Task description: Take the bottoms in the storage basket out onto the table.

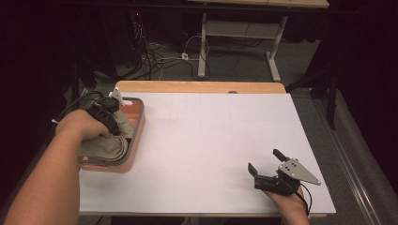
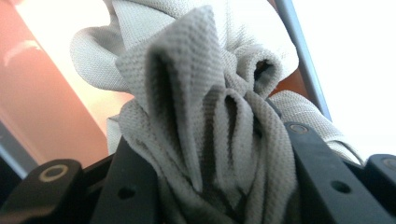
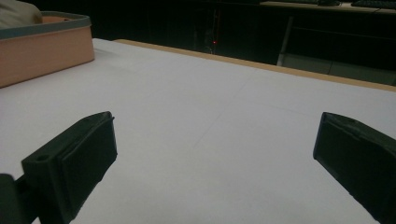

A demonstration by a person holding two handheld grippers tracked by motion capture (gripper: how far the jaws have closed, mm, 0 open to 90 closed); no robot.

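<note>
A bunched beige cloth [image 1: 109, 140] lies in an orange tray with a grey rim [image 1: 137, 136] at the table's left edge. My left gripper [image 1: 114, 123] reaches down into the tray and is shut on a gathered fold of the cloth [image 2: 210, 135], which fills the space between its black jaws. My right gripper [image 1: 264, 160] rests low over the white table near the front right, jaws wide apart with nothing between them. In the right gripper view the tray [image 3: 44, 49] stands at the far left with a bit of cloth [image 3: 18, 14] above its rim.
A white sheet [image 1: 211, 145] covers the table, with a wooden strip [image 1: 202, 87] along the far edge. Beyond it are cables and a desk frame [image 1: 204, 42] on the floor. Broad bare surface lies between the tray and the right gripper.
</note>
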